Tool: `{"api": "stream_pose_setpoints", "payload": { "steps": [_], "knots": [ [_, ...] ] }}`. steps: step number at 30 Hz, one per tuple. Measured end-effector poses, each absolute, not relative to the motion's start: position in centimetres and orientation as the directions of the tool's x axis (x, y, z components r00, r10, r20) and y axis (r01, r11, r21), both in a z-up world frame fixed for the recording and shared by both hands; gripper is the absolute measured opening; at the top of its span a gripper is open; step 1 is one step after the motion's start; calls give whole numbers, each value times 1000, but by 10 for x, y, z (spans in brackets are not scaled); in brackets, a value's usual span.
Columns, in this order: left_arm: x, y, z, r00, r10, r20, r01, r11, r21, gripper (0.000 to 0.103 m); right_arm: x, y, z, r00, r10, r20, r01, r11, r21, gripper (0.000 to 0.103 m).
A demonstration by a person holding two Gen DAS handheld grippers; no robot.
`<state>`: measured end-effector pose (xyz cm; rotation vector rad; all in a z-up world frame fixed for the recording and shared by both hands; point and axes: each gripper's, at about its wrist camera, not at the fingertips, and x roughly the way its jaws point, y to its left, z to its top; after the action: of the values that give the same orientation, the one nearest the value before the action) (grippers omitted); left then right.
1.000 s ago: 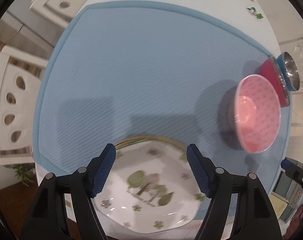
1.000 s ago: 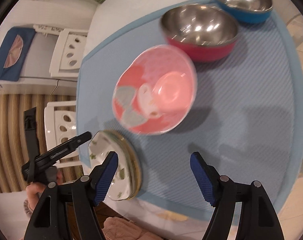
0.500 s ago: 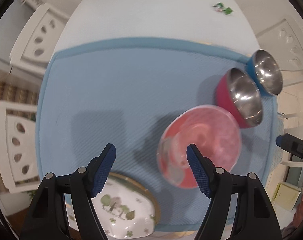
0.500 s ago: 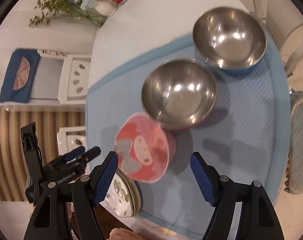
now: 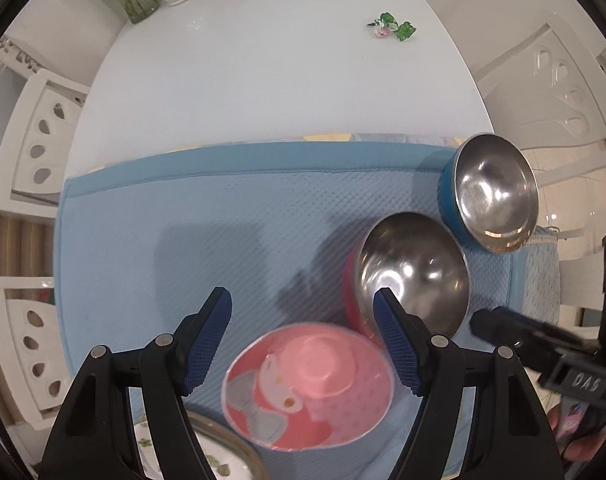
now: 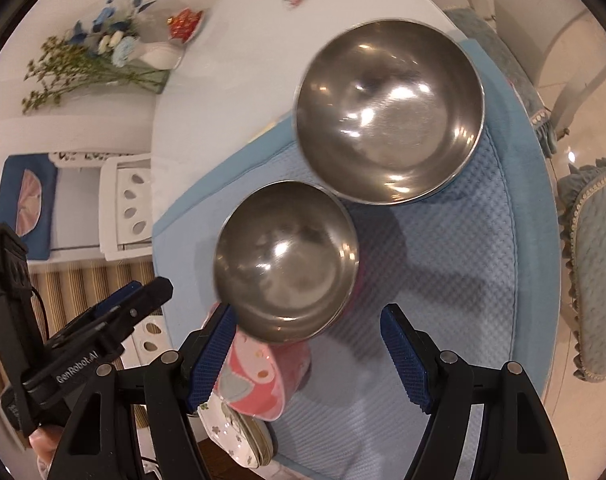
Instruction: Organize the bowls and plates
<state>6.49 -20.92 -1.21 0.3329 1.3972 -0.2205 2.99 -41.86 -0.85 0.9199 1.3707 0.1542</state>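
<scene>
Both grippers open and empty, left gripper (image 5: 303, 340) over pink bowl (image 5: 309, 386) at mat (image 5: 223, 216) near edge, right gripper (image 6: 309, 356) above red steel bowl (image 6: 287, 260), blue steel bowl (image 6: 389, 110) at far right corner

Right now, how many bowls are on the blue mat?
3. The pink bowl is nearest, beside the plates; the red-sided steel bowl is just beyond it; the blue-sided steel bowl is at the mat's far right corner. Nothing seems hidden.
</scene>
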Motion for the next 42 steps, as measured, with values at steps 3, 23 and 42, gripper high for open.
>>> {"api": "stream_pose_setpoints", "payload": {
  "steps": [3,23,42],
  "knots": [
    [72,-220,-19,160,54,-986,348,931,107,72,34,-423,-18,239,578,-780,423,661,620,73],
    [71,-241,-92,73,54,-996,443,893,81,12,50,-388,-65,150,583,-799,394,706,589,27],
    [73,-234,-33,170,5,-985,421,904,77,11,54,-383,-26,194,540,-819,332,750,573,23]
  ]
}}
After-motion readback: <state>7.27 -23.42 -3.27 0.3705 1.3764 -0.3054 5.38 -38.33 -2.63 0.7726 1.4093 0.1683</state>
